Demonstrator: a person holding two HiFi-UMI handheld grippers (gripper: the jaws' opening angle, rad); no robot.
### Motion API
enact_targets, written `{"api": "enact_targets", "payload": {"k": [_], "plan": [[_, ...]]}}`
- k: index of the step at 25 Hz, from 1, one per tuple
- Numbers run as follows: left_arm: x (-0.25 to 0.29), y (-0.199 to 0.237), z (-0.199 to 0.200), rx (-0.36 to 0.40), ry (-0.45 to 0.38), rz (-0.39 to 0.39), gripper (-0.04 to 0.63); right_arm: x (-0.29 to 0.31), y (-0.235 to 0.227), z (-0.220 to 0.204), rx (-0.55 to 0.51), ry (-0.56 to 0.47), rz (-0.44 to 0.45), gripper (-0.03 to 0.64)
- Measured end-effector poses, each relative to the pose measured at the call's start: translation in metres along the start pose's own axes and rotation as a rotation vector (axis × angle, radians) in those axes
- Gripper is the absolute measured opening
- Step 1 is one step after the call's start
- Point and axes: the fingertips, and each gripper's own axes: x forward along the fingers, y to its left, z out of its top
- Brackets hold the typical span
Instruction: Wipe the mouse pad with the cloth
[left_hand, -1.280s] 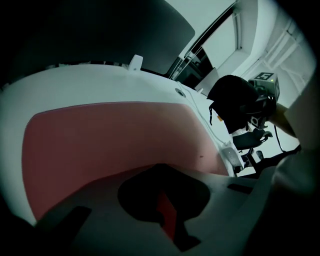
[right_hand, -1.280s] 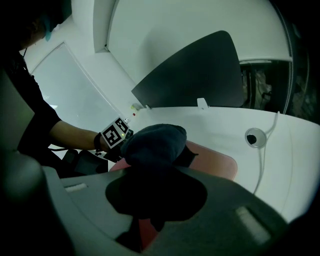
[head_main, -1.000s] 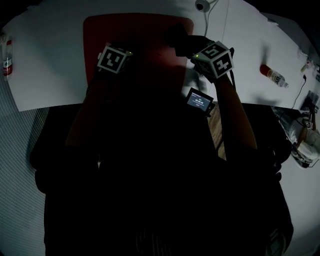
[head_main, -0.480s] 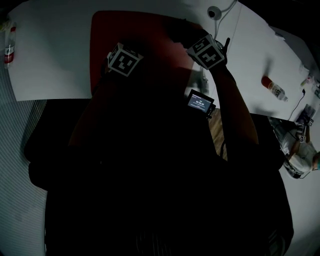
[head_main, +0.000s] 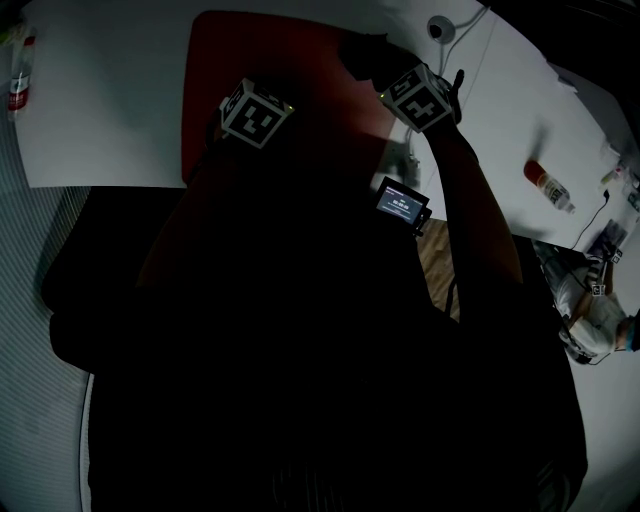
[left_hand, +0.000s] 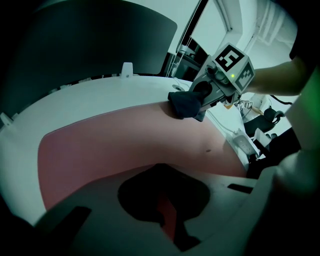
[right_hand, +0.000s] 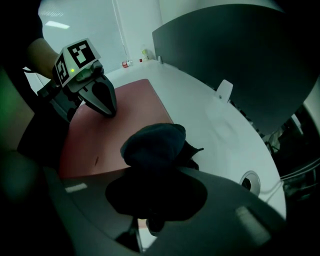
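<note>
The red mouse pad (head_main: 290, 60) lies on the white table (head_main: 100, 110). My right gripper (right_hand: 155, 167) is shut on a dark bunched cloth (right_hand: 152, 142), which rests on the pad's far right part. The left gripper view shows the cloth (left_hand: 182, 104) in those jaws. My left gripper (left_hand: 167, 200) is shut and empty. The right gripper view shows its dark fingertips (right_hand: 109, 110) together, down on the pad (right_hand: 100, 140) near its left side. In the head view the cloth (head_main: 362, 52) shows just beyond the right marker cube (head_main: 418, 98).
A red-capped bottle (head_main: 547, 185) lies on the table at right and another bottle (head_main: 18, 85) stands at far left. A round white device (head_main: 440, 27) with a cable sits beyond the pad. A small lit screen (head_main: 402, 203) hangs below my right arm. A dark curved wall (right_hand: 240, 55) backs the table.
The right gripper has slid the cloth a little farther away along the pad's right side. The left gripper stays pressed on the pad, shifted slightly forward.
</note>
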Motion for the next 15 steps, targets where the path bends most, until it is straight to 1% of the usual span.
{"api": "enact_targets", "payload": {"k": [6,11,13,15], "plan": [[0.0,0.001,0.001,0.001,0.013,-0.007,0.008,0.0,-0.002,0.001,0.036,-0.021,0.023,0.067],[0.0,0.0,0.001,0.013,0.014,-0.005,0.008,0.001,-0.001,0.0,0.06,-0.009,0.001,0.067],[0.001,0.0,0.001,0.012,0.012,-0.003,0.008,0.003,0.018,0.001,0.05,0.004,0.009,0.067],[0.001,0.001,-0.001,0.012,0.014,-0.002,0.008,0.009,0.06,0.003,-0.019,0.004,0.051,0.067]]}}
